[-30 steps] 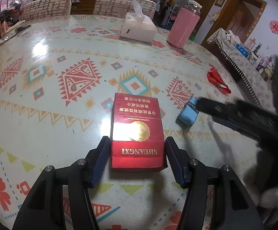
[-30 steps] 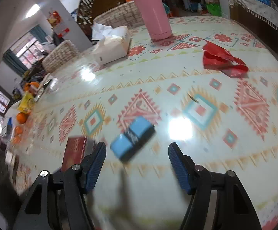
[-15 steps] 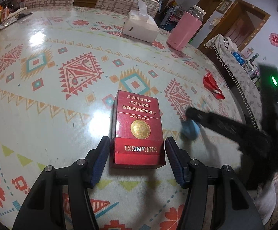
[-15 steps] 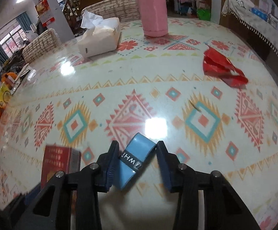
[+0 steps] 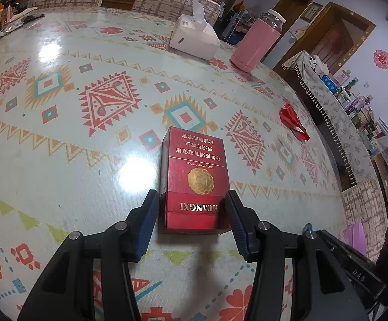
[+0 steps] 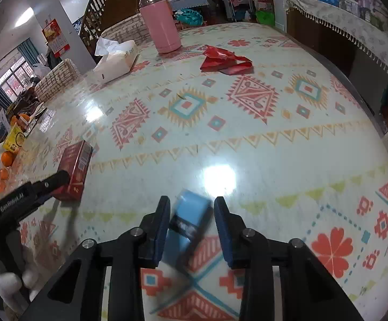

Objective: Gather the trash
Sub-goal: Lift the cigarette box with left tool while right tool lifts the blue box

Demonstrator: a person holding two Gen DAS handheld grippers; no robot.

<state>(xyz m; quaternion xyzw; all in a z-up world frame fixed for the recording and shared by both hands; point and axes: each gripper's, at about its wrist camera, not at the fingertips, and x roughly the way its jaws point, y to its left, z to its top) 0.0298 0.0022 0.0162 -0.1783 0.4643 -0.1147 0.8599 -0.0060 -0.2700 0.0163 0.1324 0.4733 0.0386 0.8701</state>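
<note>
Both tongs point steeply down at the patterned surface (image 5: 60,139). The left tongs (image 5: 191,214) have just been closing, and their blue pads now press the near end of the red cigarette pack (image 5: 194,179), which lies flat toward the near edge. The right tongs (image 6: 191,222) stand narrow, clamped on a small blue box (image 6: 191,219) (blurred). Toward the far edge stand a tissue box (image 5: 194,37) and pink bottle (image 5: 256,44); a crumpled red wrapper (image 6: 224,60) lies near the right edge, nothing blocking it.

The left gripper (image 5: 191,214) angled downward, its jaws just closing, fingers (image 5: 148,219) pressing something between them. The right gripper (image 6: 191,224) clamped narrowly.
</note>
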